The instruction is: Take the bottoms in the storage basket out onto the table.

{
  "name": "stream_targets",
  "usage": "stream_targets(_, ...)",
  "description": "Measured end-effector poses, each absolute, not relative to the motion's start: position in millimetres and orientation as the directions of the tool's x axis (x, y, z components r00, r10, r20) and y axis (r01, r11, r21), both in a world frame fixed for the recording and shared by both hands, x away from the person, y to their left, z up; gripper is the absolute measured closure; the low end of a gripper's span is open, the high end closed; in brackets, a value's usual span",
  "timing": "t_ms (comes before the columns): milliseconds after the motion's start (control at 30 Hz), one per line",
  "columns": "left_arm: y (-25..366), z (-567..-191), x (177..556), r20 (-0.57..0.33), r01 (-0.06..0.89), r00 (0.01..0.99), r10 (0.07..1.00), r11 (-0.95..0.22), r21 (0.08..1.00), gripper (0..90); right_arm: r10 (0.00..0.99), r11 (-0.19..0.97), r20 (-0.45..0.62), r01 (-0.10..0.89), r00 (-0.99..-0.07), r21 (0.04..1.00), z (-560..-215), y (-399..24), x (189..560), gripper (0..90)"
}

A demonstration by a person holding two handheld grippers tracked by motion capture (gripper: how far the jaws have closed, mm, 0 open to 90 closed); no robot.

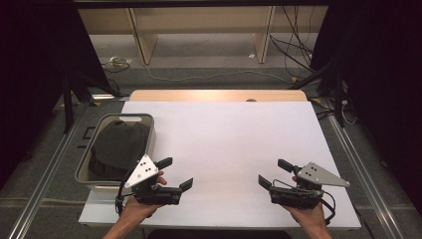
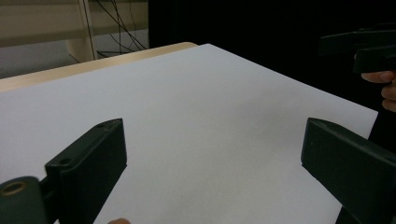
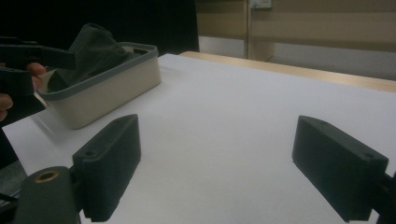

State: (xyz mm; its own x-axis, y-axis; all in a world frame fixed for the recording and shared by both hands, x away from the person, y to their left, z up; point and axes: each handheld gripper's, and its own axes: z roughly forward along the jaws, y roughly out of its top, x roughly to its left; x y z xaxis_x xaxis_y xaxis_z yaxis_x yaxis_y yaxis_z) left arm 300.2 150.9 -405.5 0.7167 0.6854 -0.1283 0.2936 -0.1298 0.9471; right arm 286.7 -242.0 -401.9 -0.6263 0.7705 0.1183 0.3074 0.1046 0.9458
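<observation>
High view: both grippers sit low in frame, left gripper [image 1: 174, 172] by the bin [image 1: 94, 149] with a dark cloth [image 1: 119, 144], probably staged for grabbing.

Left gripper view: fingers wide, nothing between, over the bare white surface [image 2: 196, 107].

Right gripper view: right gripper [image 3: 215, 163] fingers wide too, bin upper left.

Your forearms leave the high view's bottom edge; the dark cloth [image 1: 118, 147] in the basket [image 1: 89, 164] is too dim to identify.
</observation>
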Motion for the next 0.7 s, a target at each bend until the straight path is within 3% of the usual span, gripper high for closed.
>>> stream_targets(700, 152.6, -405.7, 306.7, -0.120, 0.296, 0.653, 0.748, -0.106, 0.949, 5.8, 0.769, 0.092, 0.128, 0.307, -0.626, 0.947, -403.4, -246.0, 289.8, 16.4)
